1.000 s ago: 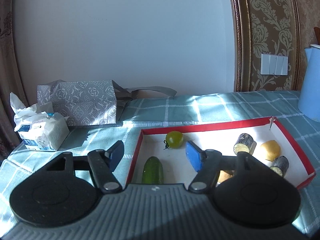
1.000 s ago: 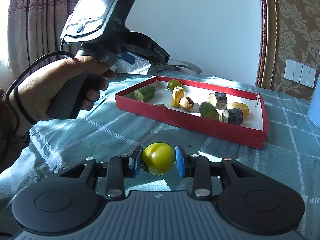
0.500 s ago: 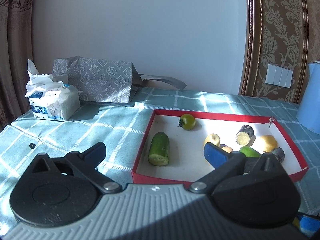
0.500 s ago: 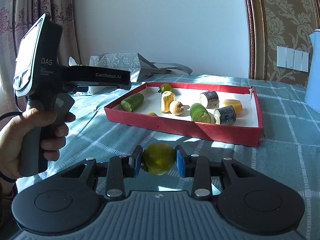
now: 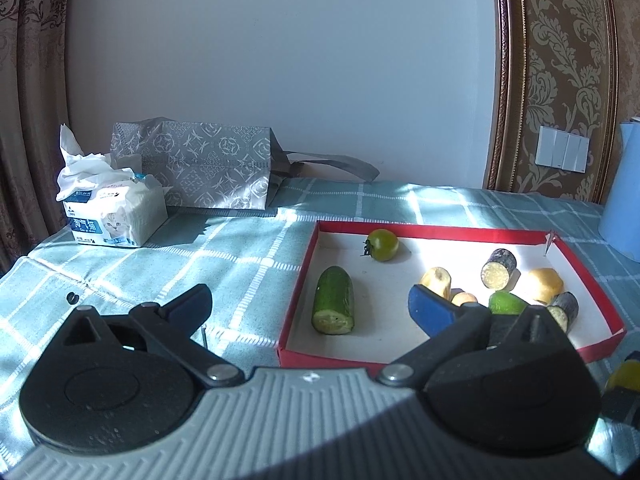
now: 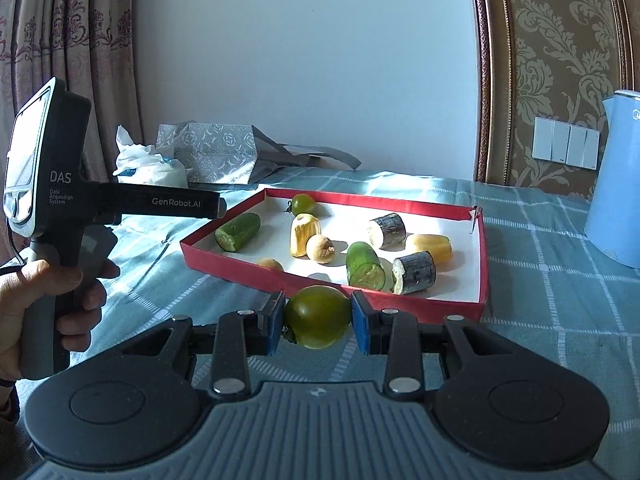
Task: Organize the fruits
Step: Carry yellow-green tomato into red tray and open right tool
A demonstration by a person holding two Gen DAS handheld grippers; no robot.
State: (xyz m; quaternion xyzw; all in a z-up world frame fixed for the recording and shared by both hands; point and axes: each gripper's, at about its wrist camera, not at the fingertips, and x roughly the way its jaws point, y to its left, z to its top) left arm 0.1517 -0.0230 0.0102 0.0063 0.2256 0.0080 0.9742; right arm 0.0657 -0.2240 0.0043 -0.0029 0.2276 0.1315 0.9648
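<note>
The right gripper (image 6: 318,322) is clamping a green tomato (image 6: 317,316) between its two blue pads, holding it just short of the near wall of the red tray (image 6: 482,264), above the checked tablecloth (image 6: 560,280). The left gripper (image 5: 308,308) is hanging with its jaws wide apart and nothing between them, pointing across the tray's left wall; from the right wrist view its handle is sitting in the person's left hand (image 6: 24,304) off to the side, well apart from the tomato.

Inside the tray a second green tomato (image 5: 383,244) is lying near the far left corner, with a cucumber piece (image 5: 334,300) in front of it, and several other cut pieces are lying further right: a yellow chunk (image 6: 304,234), a small brown round fruit (image 6: 321,248), another cucumber piece (image 6: 365,266) and two dark-skinned stubs (image 6: 387,231) (image 6: 415,272). A tissue pack (image 5: 114,216), a grey patterned bag (image 5: 208,168) and a blue kettle (image 6: 618,184) are standing outside the tray.

By my judgement the step in hand is carrying the held tomato into the tray. The next move is calling for lifting it clear of the near wall, which it looks level with, then finding a bare patch of white floor; the open area between the left cucumber piece and the yellow chunk seems the safest, since the near right side is crowded and a round fruit may roll once released
</note>
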